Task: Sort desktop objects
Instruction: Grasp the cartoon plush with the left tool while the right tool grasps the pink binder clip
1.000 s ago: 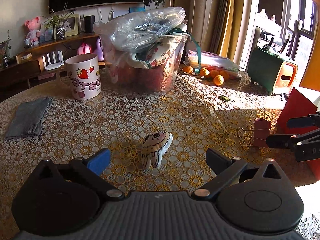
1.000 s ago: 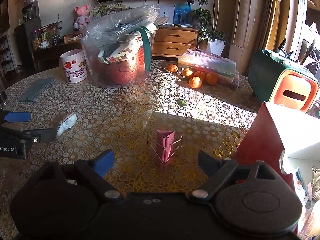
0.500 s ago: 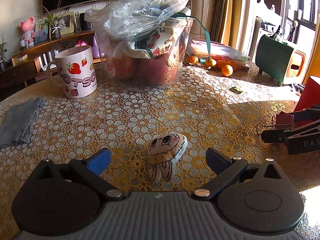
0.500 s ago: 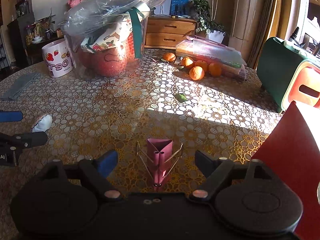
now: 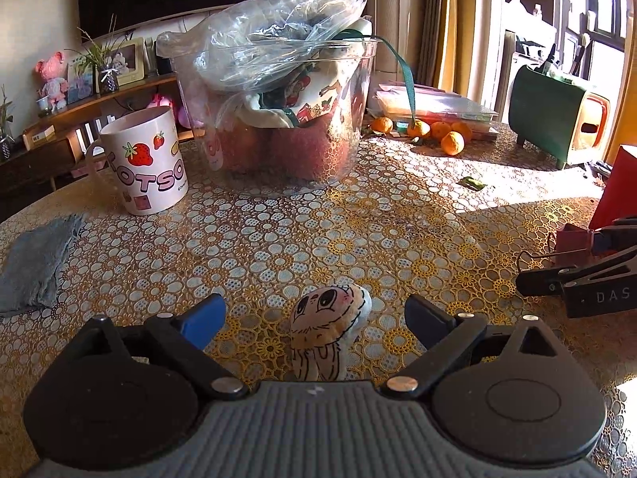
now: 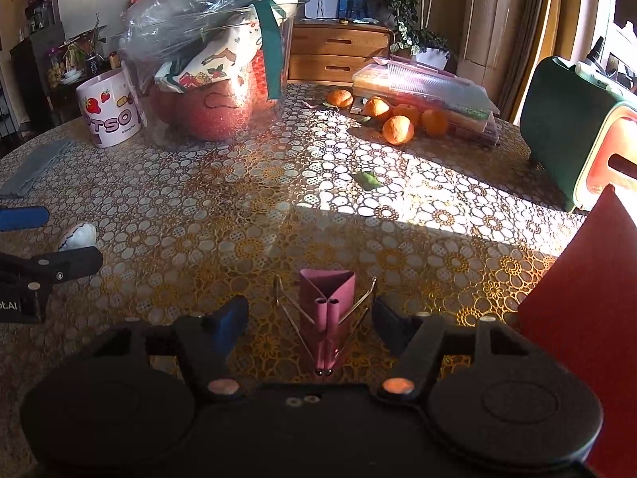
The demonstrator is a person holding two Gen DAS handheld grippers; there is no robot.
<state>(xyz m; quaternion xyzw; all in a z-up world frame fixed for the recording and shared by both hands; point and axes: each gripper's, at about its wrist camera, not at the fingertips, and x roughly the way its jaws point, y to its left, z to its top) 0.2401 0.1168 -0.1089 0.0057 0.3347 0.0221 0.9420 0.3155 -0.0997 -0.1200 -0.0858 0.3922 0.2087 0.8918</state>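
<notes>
Left claw (image 5: 314, 320) closing, astride small doll (image 5: 328, 328), untouched; right claw (image 6: 308, 318) closing around pink clip (image 6: 327, 302), long axis lying straight along fingers.

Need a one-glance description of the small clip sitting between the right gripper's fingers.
On the round table with the gold floral lace cloth, look at the near edge, just left of the tall red box. There the pink binder clip lies between the closing right gripper fingers, not yet pinched. Only it has splayed wire handles.
</notes>
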